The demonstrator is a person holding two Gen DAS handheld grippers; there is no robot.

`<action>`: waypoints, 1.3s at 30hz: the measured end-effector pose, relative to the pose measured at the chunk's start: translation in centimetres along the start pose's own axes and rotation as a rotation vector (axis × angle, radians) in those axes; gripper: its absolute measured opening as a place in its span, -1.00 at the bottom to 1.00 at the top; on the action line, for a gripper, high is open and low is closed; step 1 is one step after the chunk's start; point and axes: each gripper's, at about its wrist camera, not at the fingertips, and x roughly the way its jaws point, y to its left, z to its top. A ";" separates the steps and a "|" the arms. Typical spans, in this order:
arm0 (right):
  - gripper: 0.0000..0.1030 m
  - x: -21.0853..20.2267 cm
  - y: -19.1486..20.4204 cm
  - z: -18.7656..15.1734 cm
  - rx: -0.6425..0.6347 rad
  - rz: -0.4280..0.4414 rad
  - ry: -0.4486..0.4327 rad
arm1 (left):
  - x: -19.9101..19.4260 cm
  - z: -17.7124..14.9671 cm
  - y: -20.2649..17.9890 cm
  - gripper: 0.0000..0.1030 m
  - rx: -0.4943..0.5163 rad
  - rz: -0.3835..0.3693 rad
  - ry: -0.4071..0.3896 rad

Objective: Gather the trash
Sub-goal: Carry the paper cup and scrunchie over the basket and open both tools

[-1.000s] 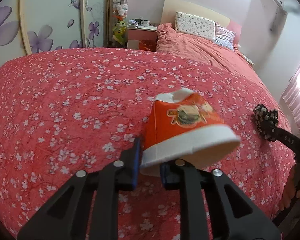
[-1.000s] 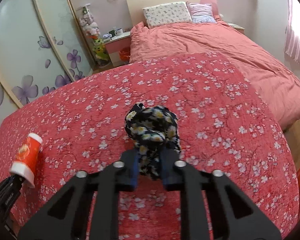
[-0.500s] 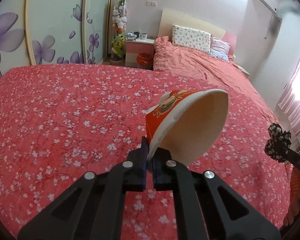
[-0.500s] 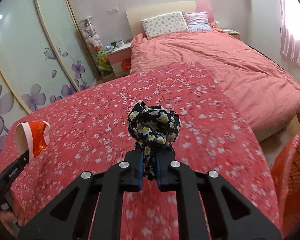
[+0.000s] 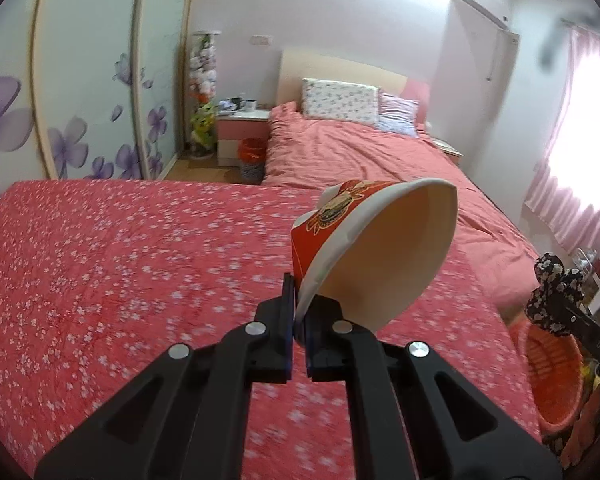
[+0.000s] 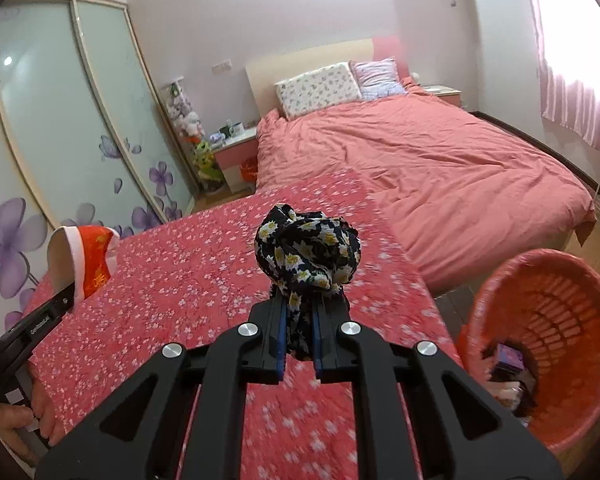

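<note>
Left gripper pinches the orange paper cup's rim, up over the floral bedspread. Right gripper clamps the knotted floral cloth beside the orange basket.

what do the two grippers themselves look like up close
Both match: the left gripper and right gripper have black angular linkage arms with triangular cut-outs, round silver pivot bolts and blue pads on the fingers. Small white lettering runs along each one's side.
</note>
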 end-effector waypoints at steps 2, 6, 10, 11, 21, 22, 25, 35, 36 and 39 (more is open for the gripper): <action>-0.81 -1.2 -0.7 -0.3 0.009 -0.009 -0.019 | -1.1 -0.2 -1.9 -0.90 0.022 -0.026 -0.005; -0.81 -3.4 -2.5 -0.7 0.028 -0.007 -0.048 | -2.6 -0.9 -5.2 -0.90 0.053 -0.079 -0.008; -0.81 -5.5 -4.1 -1.4 0.033 -0.022 -0.076 | -3.6 -1.9 -9.2 -0.90 0.082 -0.141 0.007; -0.81 -6.1 -4.8 -1.5 0.039 -0.027 -0.085 | -3.8 -2.2 -10.3 -0.90 0.089 -0.160 0.015; -0.81 -9.1 -10.2 -2.2 0.133 -0.100 -0.145 | -4.2 -5.3 -19.6 -0.90 0.181 -0.298 0.063; -0.81 -9.2 -11.0 -2.3 0.147 -0.109 -0.148 | -4.2 -5.7 -20.8 -0.90 0.192 -0.316 0.070; -0.81 -9.4 -12.8 -2.7 0.175 -0.136 -0.150 | -4.0 -6.7 -23.5 -0.89 0.216 -0.355 0.088; -0.80 -8.0 -18.3 -3.3 0.221 -0.209 -0.139 | 0.0 -9.7 -32.0 -0.89 0.281 -0.459 0.187; -0.80 -8.0 -18.8 -3.5 0.227 -0.211 -0.136 | 0.5 -10.0 -32.5 -0.89 0.287 -0.465 0.197; -0.71 -7.1 -20.9 -3.7 0.256 -0.206 -0.118 | 2.3 -11.0 -34.2 -0.89 0.302 -0.470 0.231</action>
